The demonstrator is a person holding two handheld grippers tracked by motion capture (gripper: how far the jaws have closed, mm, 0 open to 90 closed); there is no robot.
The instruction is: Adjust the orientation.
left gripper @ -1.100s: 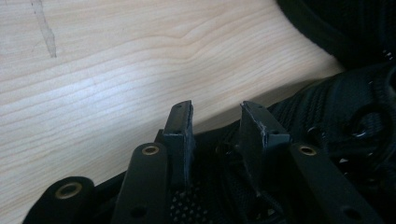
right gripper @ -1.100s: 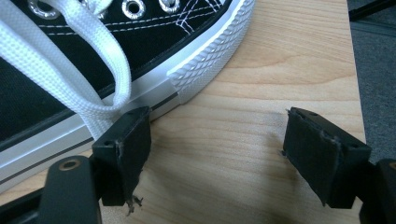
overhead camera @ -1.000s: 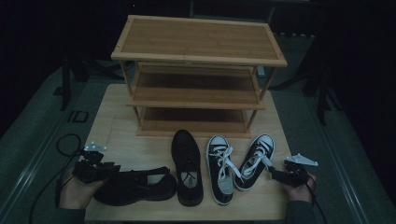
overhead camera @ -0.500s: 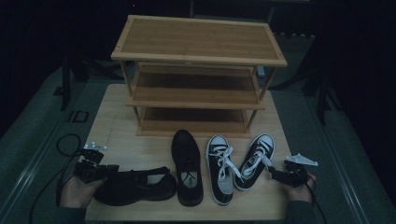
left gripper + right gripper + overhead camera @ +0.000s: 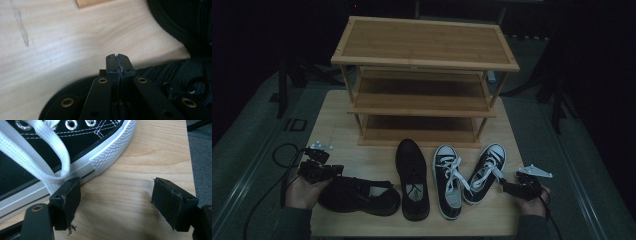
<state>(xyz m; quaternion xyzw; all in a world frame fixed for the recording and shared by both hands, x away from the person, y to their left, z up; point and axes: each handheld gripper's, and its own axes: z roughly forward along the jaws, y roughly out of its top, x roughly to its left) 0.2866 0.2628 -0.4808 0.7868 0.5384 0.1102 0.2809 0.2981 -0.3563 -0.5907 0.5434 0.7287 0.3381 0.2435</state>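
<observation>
— What's changed since a moment ago?
— The left gripper (image 5: 319,172) has shifted slightly toward the black sandal (image 5: 359,195), and its jaws have just closed; they look pinched on the sandal's black strap, at the near left of the table (image 5: 337,130).
— The rack?
— The wooden shoe rack (image 5: 424,80) stands at the far edge, its shelves bare, with open board to its left.
— And the right gripper (image 5: 507,187)?
— Its jaws gape wide, gripping nothing, one pad touching the right sneaker (image 5: 484,170) near the table's right edge.

Left hand-held gripper (image 5: 333,171) jaws closed, at black shoe's (image 5: 359,196) heel
</observation>
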